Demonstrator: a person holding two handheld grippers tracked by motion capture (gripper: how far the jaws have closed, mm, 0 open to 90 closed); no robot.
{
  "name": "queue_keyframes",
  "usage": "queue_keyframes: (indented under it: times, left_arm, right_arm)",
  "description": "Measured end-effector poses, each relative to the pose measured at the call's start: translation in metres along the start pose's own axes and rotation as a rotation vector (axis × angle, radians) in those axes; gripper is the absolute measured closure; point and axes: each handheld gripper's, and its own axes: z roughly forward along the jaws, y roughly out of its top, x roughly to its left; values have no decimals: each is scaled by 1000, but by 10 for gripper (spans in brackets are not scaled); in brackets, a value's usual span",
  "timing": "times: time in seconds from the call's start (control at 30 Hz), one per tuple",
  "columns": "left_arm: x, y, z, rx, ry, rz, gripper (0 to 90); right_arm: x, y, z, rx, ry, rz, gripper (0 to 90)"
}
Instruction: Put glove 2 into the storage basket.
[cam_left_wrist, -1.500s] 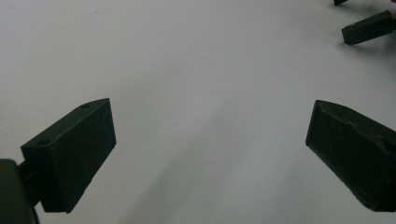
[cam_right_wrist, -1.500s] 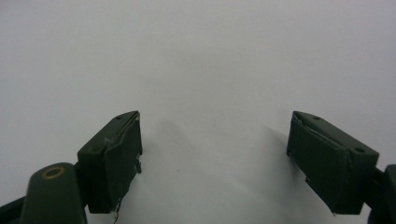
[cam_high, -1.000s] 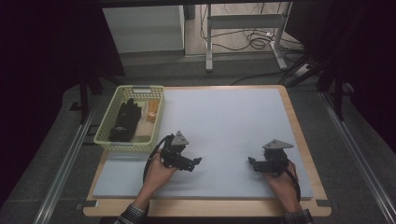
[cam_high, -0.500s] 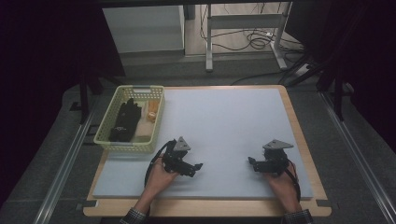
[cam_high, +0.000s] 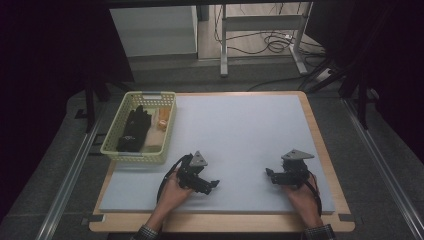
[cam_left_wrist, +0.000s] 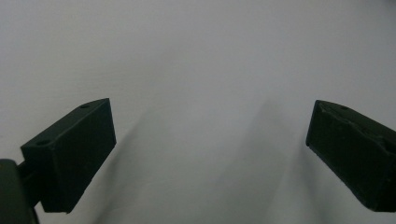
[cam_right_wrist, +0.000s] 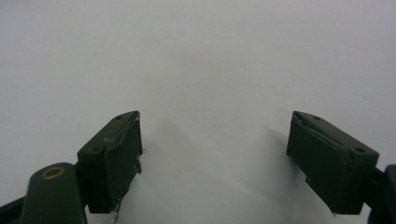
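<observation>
- Hand-held gripper, left (cam_high: 214, 183), sits low over the pale grey mat (cam_high: 240, 130) near the bench's front edge, its tips aimed toward the right; in the left gripper view its two black jaws stand wide apart, released, with bare mat between them (cam_left_wrist: 210, 140).
- At far left, a pale yellow-green basket (cam_high: 120, 153) stands on the bench's left edge, half off the mat, well apart from both tools; a black glove (cam_high: 133, 131) lies inside it beside a small orange item (cam_high: 162, 122), too small to identify.
- Left hand (cam_high: 172, 192) wraps the left tool from below, a checked cuff (cam_high: 146, 233) showing at the frame's bottom.
- Right hand-held gripper (cam_high: 268, 174) rests near the mat's front right, tips pointing left toward its partner; the right gripper view shows its jaws likewise spread and empty (cam_right_wrist: 215, 140).
- Right hand (cam_high: 300, 197) grips that tool from behind.
</observation>
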Motion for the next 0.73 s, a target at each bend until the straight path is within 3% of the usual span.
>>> queue_keyframes:
  times: [0.37, 0.73]
  left_arm:
    - [-5, -1, 8, 40, 12, 19, 15]
    - [-5, -2, 8, 38, 12, 23, 7]
  right_arm:
    - [0, 0, 0, 0, 0, -1, 179]
    - [0, 0, 0, 0, 0, 0, 179]
